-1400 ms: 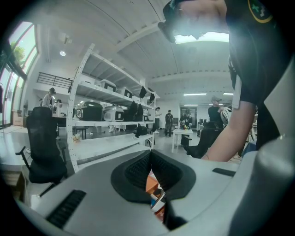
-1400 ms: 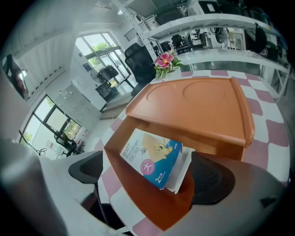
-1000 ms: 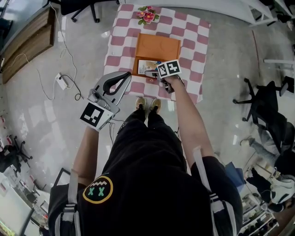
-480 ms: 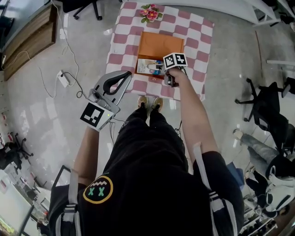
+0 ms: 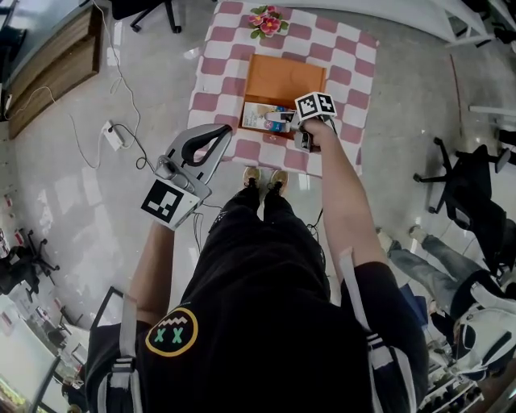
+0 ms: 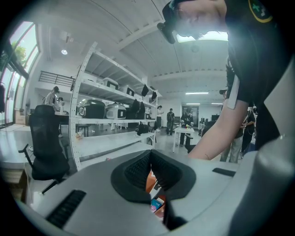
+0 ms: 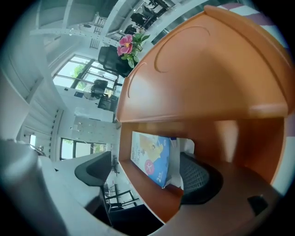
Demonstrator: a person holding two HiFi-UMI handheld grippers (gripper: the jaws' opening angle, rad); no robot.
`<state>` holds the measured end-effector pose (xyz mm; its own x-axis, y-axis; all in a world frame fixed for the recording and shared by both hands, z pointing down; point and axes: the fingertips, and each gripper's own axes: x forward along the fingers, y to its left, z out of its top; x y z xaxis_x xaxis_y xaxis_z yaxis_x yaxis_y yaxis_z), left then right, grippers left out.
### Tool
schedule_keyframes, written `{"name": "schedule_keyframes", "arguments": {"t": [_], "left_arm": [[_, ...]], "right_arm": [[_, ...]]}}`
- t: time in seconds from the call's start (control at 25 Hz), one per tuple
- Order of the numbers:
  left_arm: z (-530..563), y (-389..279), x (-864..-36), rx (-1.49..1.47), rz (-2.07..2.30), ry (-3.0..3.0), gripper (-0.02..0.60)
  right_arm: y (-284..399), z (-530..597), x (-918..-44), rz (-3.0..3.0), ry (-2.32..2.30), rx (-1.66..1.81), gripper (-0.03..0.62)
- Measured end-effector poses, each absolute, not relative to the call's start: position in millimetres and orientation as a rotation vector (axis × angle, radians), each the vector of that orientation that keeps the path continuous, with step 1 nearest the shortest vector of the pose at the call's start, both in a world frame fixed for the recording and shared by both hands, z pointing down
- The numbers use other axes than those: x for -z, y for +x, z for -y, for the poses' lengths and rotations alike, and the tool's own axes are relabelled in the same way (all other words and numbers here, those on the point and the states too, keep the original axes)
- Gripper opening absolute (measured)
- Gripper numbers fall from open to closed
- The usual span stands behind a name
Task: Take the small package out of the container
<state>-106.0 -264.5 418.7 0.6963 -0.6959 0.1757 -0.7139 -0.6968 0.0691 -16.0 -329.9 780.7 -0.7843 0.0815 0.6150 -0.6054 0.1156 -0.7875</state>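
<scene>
Your right gripper [image 5: 284, 121] dips into the near end of the shallow orange plastic container [image 5: 278, 79], which sits on the pink-and-white checked surface [image 5: 218, 64]. The small blue-and-white package [image 7: 150, 159] stands on edge inside the container, close against its near wall. In the right gripper view, one of your fingers [image 7: 198, 177] is inside the container, just beside the package's white side. The other finger is outside the container, clear of the near wall. So both the package and that wall stand between the fingers. The fingers have just been closing but still stand wide, and they do not yet pinch the package.

Your left gripper [image 5: 219, 133] hangs off the container's near left corner, well apart from it and out over the floor. Its fingers are pressed together with nothing between them. A bunch of pink flowers [image 5: 267, 22] lies beyond the container's far end.
</scene>
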Motion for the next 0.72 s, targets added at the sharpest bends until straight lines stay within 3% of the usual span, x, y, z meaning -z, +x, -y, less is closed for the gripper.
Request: {"name": "schedule_keyframes", "arguments": {"t": [0.36,0.56,0.72], "left_arm": [[264.6,-106.3,-424.0,-0.221,1.158,2.765,0.017],[264.6,-106.2,-424.6,-0.221,1.159,2.762,0.017],[265.4,-102.8,-426.8,-0.227,1.151,2.765,0.017]], "right_arm": [[-22.1,319.8,-781.9,1.866,0.384,-1.791,0.426],[-18.3,320.1,-780.3,1.902,0.369,-1.771,0.297],[-8.3,325.3,-782.8,1.937,0.423,-1.759,0.14]]}}
